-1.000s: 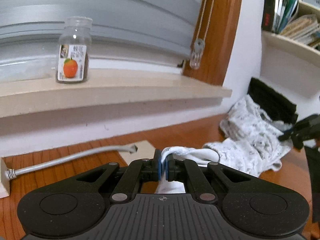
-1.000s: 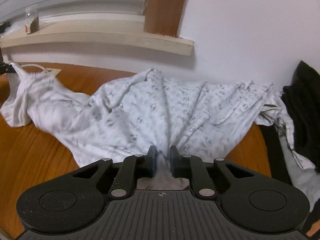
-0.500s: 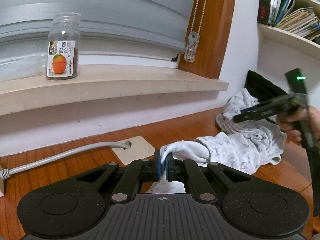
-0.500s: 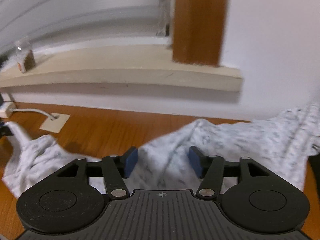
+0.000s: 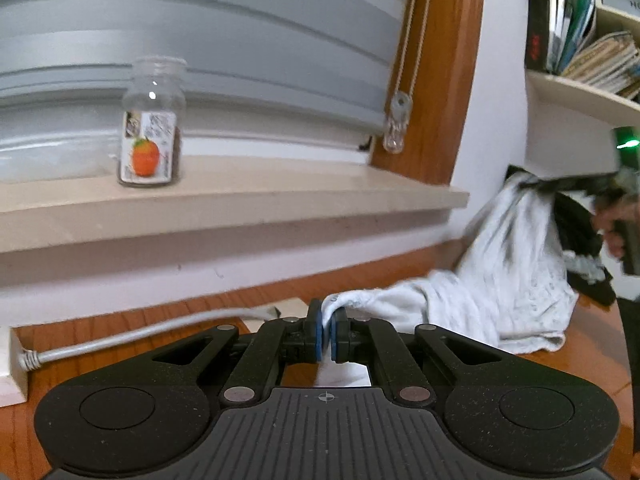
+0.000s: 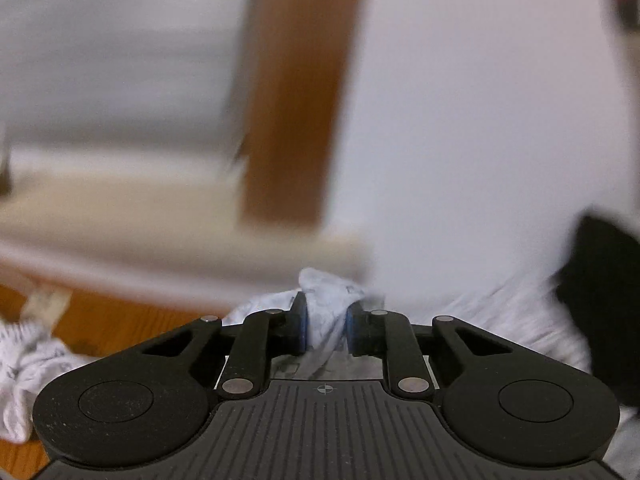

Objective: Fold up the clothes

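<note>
A white garment with a small grey print [image 5: 508,280] stretches across the wooden table [image 5: 140,328]. My left gripper [image 5: 326,334] is shut on one end of it, low over the table. The other end is lifted at the right, where my right gripper [image 5: 532,184] pinches it, held by a hand [image 5: 612,224]. In the blurred right wrist view, my right gripper [image 6: 326,326] is shut on a bunched fold of the garment [image 6: 324,304], with more of the cloth trailing at the left [image 6: 24,356] and the right.
A glass jar with an orange label [image 5: 150,128] stands on the beige windowsill [image 5: 240,196]. A grey cable [image 5: 132,340] runs over the table to a white socket box [image 5: 12,368]. Dark clothing [image 5: 580,236] lies at the right under a bookshelf [image 5: 580,88].
My right gripper was shut on the cloth, opened half a second ago, and now is shut on a fold and has lifted it. My left gripper has kept its hold and barely moved.
</note>
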### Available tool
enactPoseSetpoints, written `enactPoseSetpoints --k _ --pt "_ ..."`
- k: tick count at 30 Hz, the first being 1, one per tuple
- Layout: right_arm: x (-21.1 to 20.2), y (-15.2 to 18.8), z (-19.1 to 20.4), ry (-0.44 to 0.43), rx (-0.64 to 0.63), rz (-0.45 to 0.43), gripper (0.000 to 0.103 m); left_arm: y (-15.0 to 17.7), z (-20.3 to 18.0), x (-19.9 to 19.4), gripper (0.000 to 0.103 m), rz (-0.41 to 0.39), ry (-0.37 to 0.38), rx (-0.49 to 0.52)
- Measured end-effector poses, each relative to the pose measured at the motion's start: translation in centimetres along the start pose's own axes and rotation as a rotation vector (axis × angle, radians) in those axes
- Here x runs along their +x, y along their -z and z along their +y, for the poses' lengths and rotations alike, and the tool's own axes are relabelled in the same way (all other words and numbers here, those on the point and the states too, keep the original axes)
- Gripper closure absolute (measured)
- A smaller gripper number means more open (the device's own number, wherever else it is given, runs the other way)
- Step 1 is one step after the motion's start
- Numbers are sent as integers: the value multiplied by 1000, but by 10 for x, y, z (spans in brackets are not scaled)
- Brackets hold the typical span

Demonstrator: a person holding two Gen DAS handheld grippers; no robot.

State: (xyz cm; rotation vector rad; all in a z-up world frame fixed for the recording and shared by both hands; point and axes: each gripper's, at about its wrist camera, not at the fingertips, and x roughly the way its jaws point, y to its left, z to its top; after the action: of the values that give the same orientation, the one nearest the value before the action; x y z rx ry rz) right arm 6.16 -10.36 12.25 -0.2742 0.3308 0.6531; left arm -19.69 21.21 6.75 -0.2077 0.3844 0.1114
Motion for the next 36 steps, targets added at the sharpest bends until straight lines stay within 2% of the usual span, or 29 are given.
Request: enactPoseSetpoints --k 2,4,9,11,13,16,21,25,27,30,36 --pt "-32 -5 -22 63 29 -90 84 -1 1 0 99 -2 4 -6" --pt "-46 1 -38 83 45 -76 84 0 0 3 99 19 14 -5" --pt "-27 44 -57 35 25 209 78 3 -2 16 99 103 33 11" --pt "-22 54 -57 33 31 247 77 5 -3 19 99 125 32 16" --pt "-19 51 -53 40 41 235 70 6 -2 20 96 132 30 13" --pt "-13 38 -32 -7 32 207 63 6 0 21 96 132 26 10" --pt "5 22 25 -107 -29 181 60 8 1 23 96 135 25 17" --pt "21 20 79 -214 -61 182 47 8 -1 25 96 138 27 20" --pt "27 22 105 -269 -77 187 49 9 -1 26 96 144 29 22" --pt "29 21 137 -293 -112 182 49 10 0 27 96 152 28 25" --pt "34 15 166 -435 -86 225 48 10 -1 27 96 158 31 33"
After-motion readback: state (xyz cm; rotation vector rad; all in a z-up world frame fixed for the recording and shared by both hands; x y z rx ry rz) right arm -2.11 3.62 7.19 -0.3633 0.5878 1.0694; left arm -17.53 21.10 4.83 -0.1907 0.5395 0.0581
